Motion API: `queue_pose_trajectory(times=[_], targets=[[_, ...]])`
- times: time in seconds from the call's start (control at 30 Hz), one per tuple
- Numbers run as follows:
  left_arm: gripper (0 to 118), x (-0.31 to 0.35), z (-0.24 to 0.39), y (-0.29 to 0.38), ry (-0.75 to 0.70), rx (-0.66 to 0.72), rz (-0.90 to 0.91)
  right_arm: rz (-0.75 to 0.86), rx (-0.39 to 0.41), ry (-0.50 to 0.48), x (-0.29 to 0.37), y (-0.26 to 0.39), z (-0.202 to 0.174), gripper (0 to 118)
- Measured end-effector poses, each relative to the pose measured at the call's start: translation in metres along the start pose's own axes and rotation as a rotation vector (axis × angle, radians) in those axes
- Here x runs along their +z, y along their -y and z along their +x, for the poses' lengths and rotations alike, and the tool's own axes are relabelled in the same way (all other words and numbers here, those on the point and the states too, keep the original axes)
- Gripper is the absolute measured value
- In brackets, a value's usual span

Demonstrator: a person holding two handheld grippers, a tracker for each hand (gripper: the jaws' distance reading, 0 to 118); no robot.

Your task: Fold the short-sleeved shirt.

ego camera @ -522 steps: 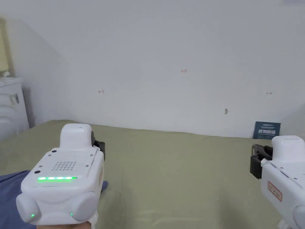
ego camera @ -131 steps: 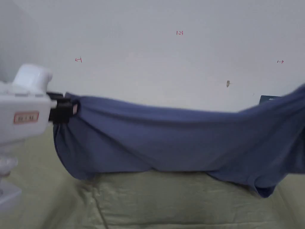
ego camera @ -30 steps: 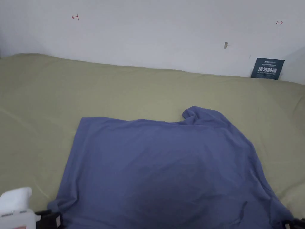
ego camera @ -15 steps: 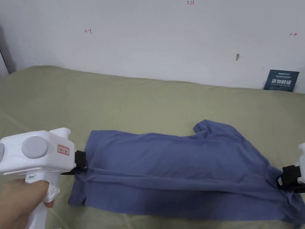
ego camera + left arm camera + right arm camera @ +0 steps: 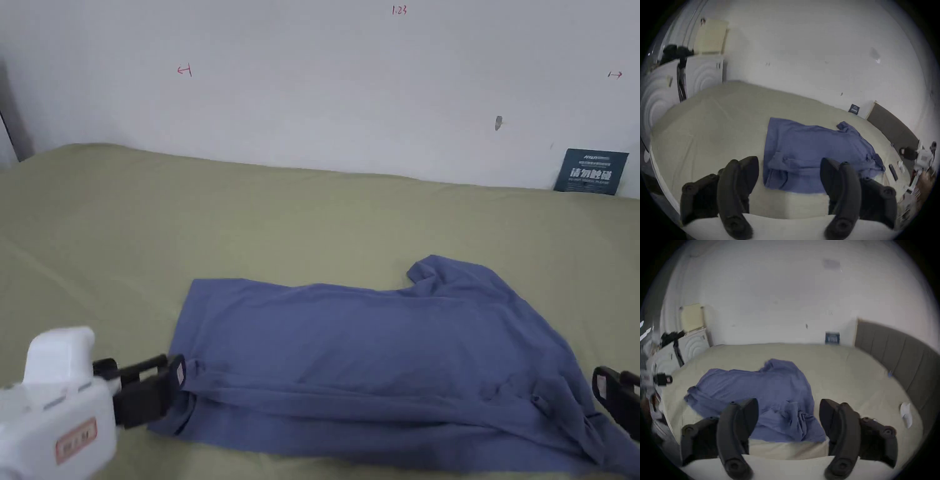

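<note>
Olive bed sheet point(image 5: 312, 206) under a white wall: blue shirt point(image 5: 375, 350) lies spread, both grippers off it.
Shirt sits near the bed's front edge, mostly flat, wrinkled and bunched along the near hem, one sleeve point(image 5: 431, 269) poking up at the far side. Gripper views add a grey headboard point(image 5: 899, 356) and white cabinets point(image 5: 705, 69) that the head view misses. Left gripper point(image 5: 164, 375) just beside the shirt's left corner, jaws apart, holding nothing; right gripper point(image 5: 788, 413) likewise spread, empty.

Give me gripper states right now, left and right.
Left gripper: open, jaws spread, holding nothing; shirt lies beyond them.
Right gripper: open, holding nothing.
</note>
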State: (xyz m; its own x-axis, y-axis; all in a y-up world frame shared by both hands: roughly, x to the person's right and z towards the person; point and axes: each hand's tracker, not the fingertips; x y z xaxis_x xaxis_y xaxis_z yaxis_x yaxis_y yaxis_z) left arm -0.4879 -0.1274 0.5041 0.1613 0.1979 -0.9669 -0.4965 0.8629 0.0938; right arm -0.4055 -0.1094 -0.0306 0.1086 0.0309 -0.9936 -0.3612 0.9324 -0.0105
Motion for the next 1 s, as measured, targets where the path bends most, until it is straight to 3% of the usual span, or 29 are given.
queue_pose_trajectory(times=[0.07,0.1,0.13,0.17,0.2,0.27,0.43,0.47,0.5,0.53,0.57,0.7,0.87,0.9,1.0], targets=[[61,0.029,0.015,0.019,-0.015,-0.065,0.039,0.01,0.071,0.002,0.025,0.01,-0.017,58],[40,0.038,0.02,0.028,-0.028,-0.117,0.031,0.002,0.112,0.021,0.036,0.013,-0.029,40],[11,0.044,0.024,0.037,-0.03,-0.164,0.02,-0.002,0.146,0.05,0.046,0.018,-0.038,6],[4,0.05,0.025,0.045,-0.036,-0.191,0.017,0.012,0.177,0.083,0.056,0.024,-0.047,0],[0,0.055,0.025,0.055,-0.009,-0.205,0.007,0.019,0.158,0.074,0.066,0.031,-0.052,0],[0,0.062,0.026,0.067,0.005,-0.215,-0.03,0.019,0.095,0.004,0.075,0.038,-0.055,0],[1,0.035,0.027,0.057,0.039,-0.172,-0.137,0.029,0.073,-0.009,0.076,0.027,-0.06,0],[10,0.023,0.025,0.052,0.037,-0.143,-0.163,0.03,0.059,-0.011,0.077,0.026,-0.059,0],[31,0.011,0.021,0.048,0.029,-0.119,-0.165,0.031,0.049,-0.012,0.076,0.025,-0.056,0],[70,-0.003,0.017,0.043,0.031,-0.101,-0.195,0.029,0.044,-0.018,0.075,0.023,-0.053,0],[88,-0.017,0.015,0.038,0.011,-0.08,-0.202,0.03,0.045,-0.018,0.074,0.022,-0.049,0],[88,-0.079,-0.004,0.024,-0.03,-0.018,-0.232,0.019,0.074,0.01,0.07,0.017,-0.03,0],[86,-0.131,-0.011,0.022,-0.084,0.06,-0.349,-0.021,0.021,0.06,0.067,0.019,0.0,0],[84,-0.139,-0.013,0.023,-0.062,0.085,-0.377,-0.034,0.003,0.069,0.065,0.02,0.007,0],[59,-0.148,-0.014,0.026,-0.102,0.054,-0.373,-0.104,-0.068,0.086,0.052,0.028,0.029,0]])
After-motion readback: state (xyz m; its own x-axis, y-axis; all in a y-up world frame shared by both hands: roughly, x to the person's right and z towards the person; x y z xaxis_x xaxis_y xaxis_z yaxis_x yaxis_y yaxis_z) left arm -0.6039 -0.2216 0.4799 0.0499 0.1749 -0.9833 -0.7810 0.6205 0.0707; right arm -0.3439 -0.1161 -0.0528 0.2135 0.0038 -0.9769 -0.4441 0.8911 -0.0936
